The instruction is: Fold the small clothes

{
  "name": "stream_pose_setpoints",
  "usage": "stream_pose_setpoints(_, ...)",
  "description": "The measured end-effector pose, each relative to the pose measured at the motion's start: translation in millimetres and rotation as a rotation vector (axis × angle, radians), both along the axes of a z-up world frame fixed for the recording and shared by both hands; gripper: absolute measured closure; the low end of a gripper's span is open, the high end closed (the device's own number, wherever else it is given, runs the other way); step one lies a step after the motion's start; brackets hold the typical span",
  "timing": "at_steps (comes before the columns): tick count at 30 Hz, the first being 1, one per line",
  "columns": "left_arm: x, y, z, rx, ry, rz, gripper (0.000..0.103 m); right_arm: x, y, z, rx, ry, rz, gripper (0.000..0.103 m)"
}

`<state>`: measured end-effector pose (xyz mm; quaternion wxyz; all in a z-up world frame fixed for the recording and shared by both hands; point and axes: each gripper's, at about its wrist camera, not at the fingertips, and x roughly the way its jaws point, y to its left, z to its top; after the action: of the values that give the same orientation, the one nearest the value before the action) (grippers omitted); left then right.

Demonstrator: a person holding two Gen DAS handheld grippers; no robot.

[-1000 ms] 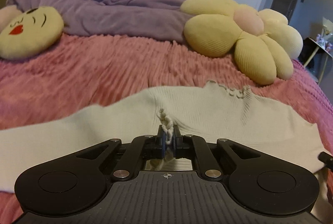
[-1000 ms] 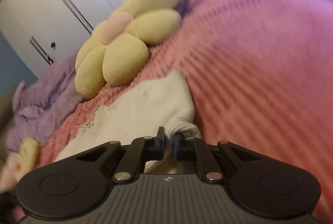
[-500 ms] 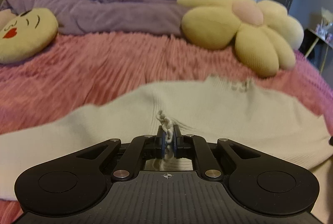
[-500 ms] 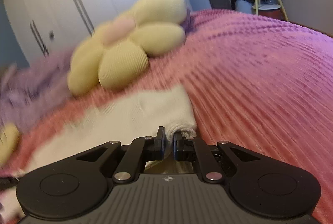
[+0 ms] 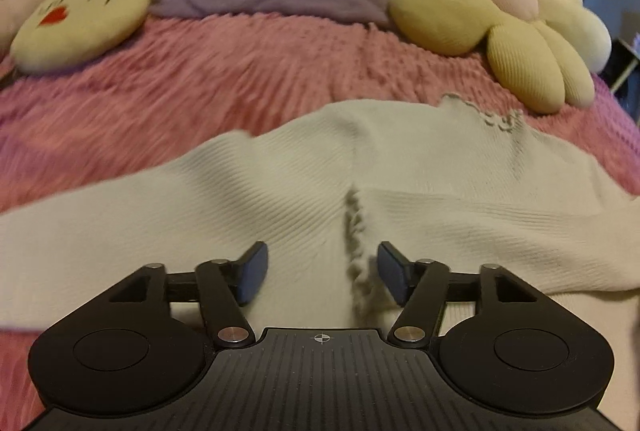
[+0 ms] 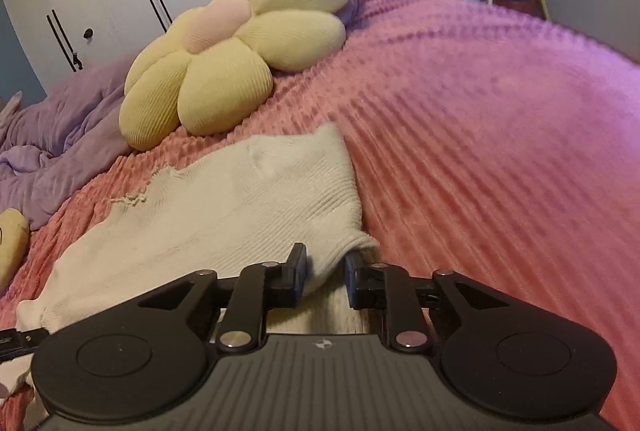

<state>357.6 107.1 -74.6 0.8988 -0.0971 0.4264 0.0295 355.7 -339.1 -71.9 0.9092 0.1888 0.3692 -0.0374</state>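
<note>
Where left gripper (image 5: 322,273) pinched sweater (image 5: 280,183) cord before, jaws now opening, released; right gripper (image 6: 325,277) opening, hem between, unclamped.

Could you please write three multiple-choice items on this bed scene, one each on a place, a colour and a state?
1. Where does the cream knit garment lie?
A. on the pink bedspread
B. on the flower cushion
C. on the side table

2. What colour are the flower cushion's petals?
A. purple
B. yellow
C. red

3. How does the left gripper stand?
A. clamped on a cushion
B. jaws apart over the garment
C. out of view

Answers: 1 A, pink shows all around the garment; 2 B, pale yellow petals around a pink centre; 3 B, its jaws are opening, with the frayed knit edge lying loose between them.
</note>
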Motion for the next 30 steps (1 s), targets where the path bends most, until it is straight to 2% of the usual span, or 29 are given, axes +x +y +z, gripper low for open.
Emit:
stream_pose_setpoints(2,-8.9,5.5,4.5,-0.004,-0.001,0.002,0.027,-8.1,15.8,13.8,-0.073,-0.029,0.000,0.057)
stream_pose_setpoints(4,-21.0,9.8,8.5,0.013,-0.002,0.010,0.023,-9.8,33.7,23.2,-0.185,-0.029,-0.006,0.051)
stream_pose_setpoints(7,-37.6,19.0,10.9,-0.003,-0.004,0.021,0.017,-7.0,58.0,32.0,-0.275,-0.031,0.004,0.053)
stream_pose_setpoints(8,-42.4,22.1,10.9,-0.011,-0.001,0.027,0.017,-5.5,64.8,32.8,-0.277,-0.035,0.018,0.054)
stream_pose_setpoints(10,-53.2,29.0,10.2,-0.027,0.001,0.040,0.016,1.7,83.6,29.6,-0.220,-0.030,0.106,0.067)
stream_pose_setpoints(14,-73.4,50.0,5.7,-0.065,0.010,0.082,0.011,9.0,128.9,17.8,-0.117,-0.084,0.328,0.074)
stream_pose_setpoints(16,-83.5,67.4,1.5,-0.079,0.025,0.123,0.011,15.0,147.0,7.2,-0.136,-0.069,0.381,0.074)
stream_pose_setpoints(18,-93.1,87.9,-1.9,-0.096,0.035,0.178,0.011,26.3,160.5,-9.9,-0.177,0.025,0.411,0.073)
stream_pose_setpoints(20,-102.9,108.6,-1.8,-0.111,0.022,0.226,0.011,26.6,176.3,-13.3,-0.307,0.025,0.488,0.073)
stream_pose_setpoints(22,-115.1,132.9,0.3,-0.141,-0.012,0.290,0.011,22.0,188.3,-1.7,-0.407,0.038,0.522,0.073)
stream_pose_setpoints(25,-135.2,177.7,-0.5,-0.225,-0.060,0.440,0.011,-2.1,180.8,17.1,-0.359,0.011,0.503,0.066)
stream_pose_setpoints(26,-143.5,192.7,-2.8,-0.260,-0.077,0.493,0.014,-14.1,177.3,21.2,-0.334,-0.001,0.494,0.061)
stream_pose_setpoints(28,-158.5,222.3,-7.5,-0.300,-0.106,0.622,0.030,-40.0,169.6,23.5,-0.292,-0.007,0.474,0.059)
stream_pose_setpoints(30,-170.0,249.3,-13.0,-0.305,-0.088,0.751,0.055,-62.8,158.1,20.2,-0.251,0.004,0.444,0.059)
